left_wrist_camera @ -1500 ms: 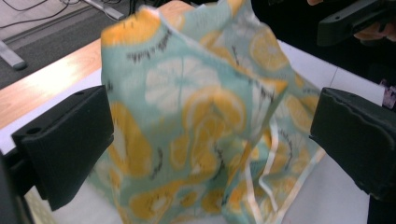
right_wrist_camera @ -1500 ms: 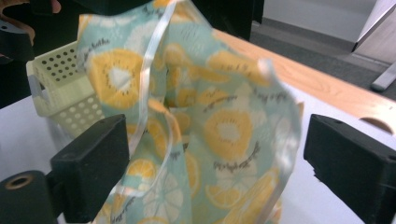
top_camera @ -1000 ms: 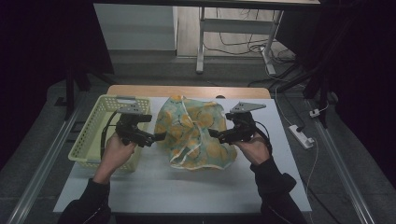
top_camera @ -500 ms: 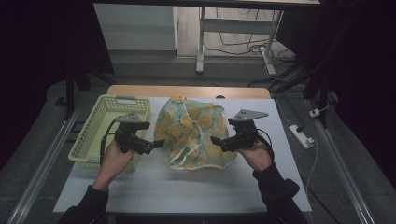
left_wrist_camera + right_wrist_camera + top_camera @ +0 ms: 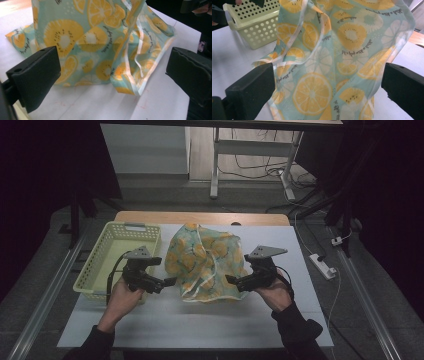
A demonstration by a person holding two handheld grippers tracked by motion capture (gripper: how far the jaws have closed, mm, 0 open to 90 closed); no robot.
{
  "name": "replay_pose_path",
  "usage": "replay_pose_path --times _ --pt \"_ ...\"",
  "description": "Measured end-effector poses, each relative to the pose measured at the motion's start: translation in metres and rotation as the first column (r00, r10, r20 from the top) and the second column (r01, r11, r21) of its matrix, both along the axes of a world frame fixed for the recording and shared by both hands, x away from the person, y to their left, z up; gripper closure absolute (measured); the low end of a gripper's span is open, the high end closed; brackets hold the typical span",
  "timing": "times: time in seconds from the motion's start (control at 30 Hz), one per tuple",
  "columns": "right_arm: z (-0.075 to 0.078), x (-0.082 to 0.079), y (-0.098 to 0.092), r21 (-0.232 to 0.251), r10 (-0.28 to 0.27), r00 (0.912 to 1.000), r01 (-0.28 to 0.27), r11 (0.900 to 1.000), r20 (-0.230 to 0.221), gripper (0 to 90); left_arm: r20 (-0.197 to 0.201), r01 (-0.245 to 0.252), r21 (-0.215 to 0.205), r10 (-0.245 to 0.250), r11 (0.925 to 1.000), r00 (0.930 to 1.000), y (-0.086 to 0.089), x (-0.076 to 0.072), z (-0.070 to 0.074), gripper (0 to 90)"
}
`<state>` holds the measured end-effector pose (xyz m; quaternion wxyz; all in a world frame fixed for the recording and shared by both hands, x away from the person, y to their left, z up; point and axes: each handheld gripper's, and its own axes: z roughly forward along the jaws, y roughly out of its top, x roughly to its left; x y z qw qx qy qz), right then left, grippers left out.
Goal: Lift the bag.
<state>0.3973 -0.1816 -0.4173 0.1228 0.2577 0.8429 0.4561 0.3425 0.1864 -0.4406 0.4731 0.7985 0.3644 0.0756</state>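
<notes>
Cloth: a thin fruit-print cloth [image 5: 205,262], teal ground with orange citrus slices and pale hems, sits bunched and partly standing in the middle of the white table [image 5: 200,325]; its folds rise into a loose peak toward the far side.
Cloth, close up: in the left gripper view the cloth [image 5: 100,42] stands ahead of the jaws with a folded hem corner drooping to the table; in the right gripper view the cloth [image 5: 342,55] hangs as a sheer sheet across most of the frame.
Left gripper: the left gripper [image 5: 170,282] lies at the cloth's left edge, held low by the person's left hand [image 5: 122,295]; jaws spread wide, nothing between them, the cloth just ahead and not pinched.
Right gripper: the right gripper [image 5: 231,280] is at the cloth's right edge, held by the right hand [image 5: 275,292]; jaws wide apart, the cloth in front of the gap, not clamped.
Basket: a pale yellow perforated basket [image 5: 100,270] stands on the table's left side, just beside the left gripper and apart from the cloth.
Floor: a white power strip [image 5: 322,265] lies right of the table.
</notes>
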Motion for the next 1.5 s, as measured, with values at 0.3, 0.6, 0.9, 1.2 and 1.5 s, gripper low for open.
replay_pose_path --times 0.3,0.6,0.9,1.2,1.5 --pt "-0.005 -0.009 -0.003 0.014 -0.001 0.9999 0.001 1.000 -0.012 0.0 -0.023 0.005 -0.010 -0.006 0.9999 0.9997 0.003 -0.012 -0.006 0.0" --pt "-0.011 -0.020 -0.011 0.033 -0.012 0.9998 0.012 0.999 -0.017 0.0 -0.046 -0.006 -0.023 0.005 0.9997 0.9989 0.012 -0.028 -0.014 0.0" --pt "-0.018 -0.034 -0.035 0.046 -0.061 0.9978 0.062 0.997 -0.026 0.0 -0.041 -0.046 -0.030 0.045 0.9985 0.9982 0.026 -0.047 -0.019 0.0" --pt "-0.026 -0.047 -0.056 0.045 -0.093 0.9953 0.094 0.995 -0.027 0.0 -0.056 -0.093 -0.038 0.091 0.9949 0.9943 0.042 -0.067 -0.030 0.0" --pt "-0.036 -0.065 -0.082 0.032 -0.147 0.9885 0.148 0.988 -0.033 0.0 -0.070 -0.151 -0.020 0.149 0.9884 0.9864 0.058 -0.086 -0.040 0.0"
